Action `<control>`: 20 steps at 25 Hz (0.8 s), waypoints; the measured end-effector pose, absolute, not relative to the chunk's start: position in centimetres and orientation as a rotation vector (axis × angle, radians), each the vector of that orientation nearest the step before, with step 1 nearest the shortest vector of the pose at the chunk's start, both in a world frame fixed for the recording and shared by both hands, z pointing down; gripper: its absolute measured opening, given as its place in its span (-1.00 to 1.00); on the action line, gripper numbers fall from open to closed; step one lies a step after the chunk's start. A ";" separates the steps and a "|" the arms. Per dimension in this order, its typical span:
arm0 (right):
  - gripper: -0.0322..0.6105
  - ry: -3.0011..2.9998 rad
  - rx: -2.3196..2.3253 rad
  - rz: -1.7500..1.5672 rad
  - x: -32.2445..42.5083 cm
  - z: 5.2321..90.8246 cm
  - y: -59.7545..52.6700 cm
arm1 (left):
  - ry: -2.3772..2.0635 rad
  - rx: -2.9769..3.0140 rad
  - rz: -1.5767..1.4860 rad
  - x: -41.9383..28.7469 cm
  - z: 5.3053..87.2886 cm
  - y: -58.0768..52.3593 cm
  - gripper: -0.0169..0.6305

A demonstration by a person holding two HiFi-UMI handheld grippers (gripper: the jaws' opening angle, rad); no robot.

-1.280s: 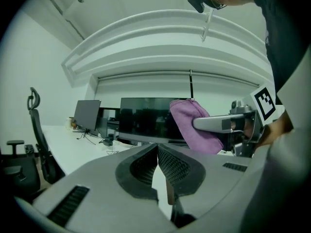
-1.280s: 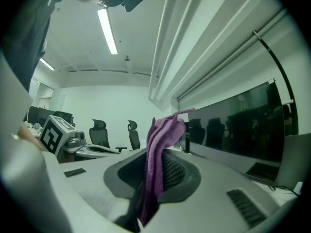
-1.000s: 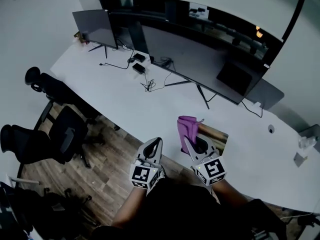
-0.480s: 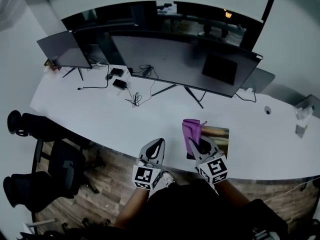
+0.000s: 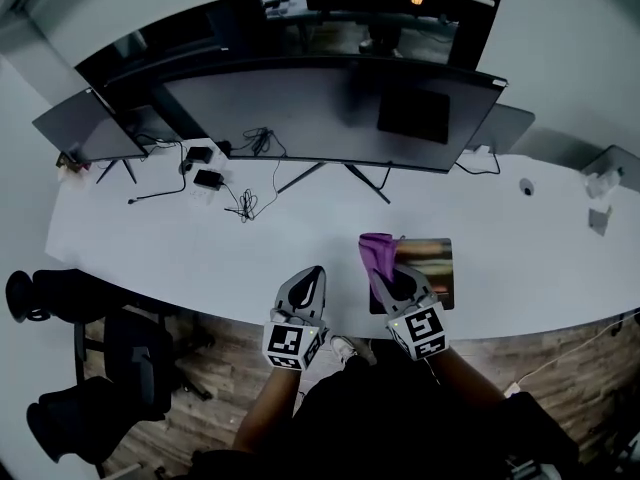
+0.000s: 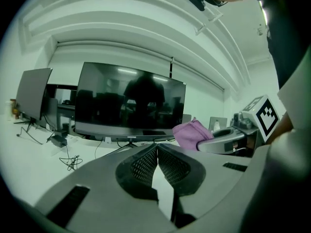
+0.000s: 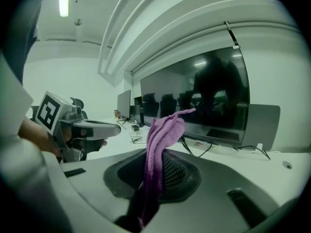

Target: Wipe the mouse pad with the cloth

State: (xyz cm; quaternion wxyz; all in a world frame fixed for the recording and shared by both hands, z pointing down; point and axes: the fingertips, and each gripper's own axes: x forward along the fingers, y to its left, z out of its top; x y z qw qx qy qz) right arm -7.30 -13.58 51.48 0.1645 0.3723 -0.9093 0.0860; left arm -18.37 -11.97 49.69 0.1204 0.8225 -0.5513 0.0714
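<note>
Cloth (image 7: 158, 135) clamped in right gripper (image 5: 385, 280) beside mouse pad (image 5: 432, 260), left gripper (image 6: 157, 152) clenched on nothing, white desk (image 5: 200, 238)

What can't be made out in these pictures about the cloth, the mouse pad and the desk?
- Whether the cloth touches the mouse pad: head view, the right gripper covers that spot.
- The mouse pad's print or dirt: head view, too dark and small; neither gripper view shows it.
- The small items at the right end of the desk: head view, too small to name.
</note>
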 end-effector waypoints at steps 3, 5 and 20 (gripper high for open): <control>-0.69 -2.558 1.081 0.281 -7.0 52.8 -14.4 | -1.572 2.409 0.225 -17.9 49.9 -12.4 -0.88; -0.69 -2.538 1.086 0.309 -6.8 53.7 -14.7 | -1.559 2.421 0.230 -17.5 49.8 -12.9 -0.88; -0.69 -2.320 1.130 0.573 -5.5 62.5 -18.0 | -1.538 2.447 0.225 -16.8 50.1 -15.1 -0.88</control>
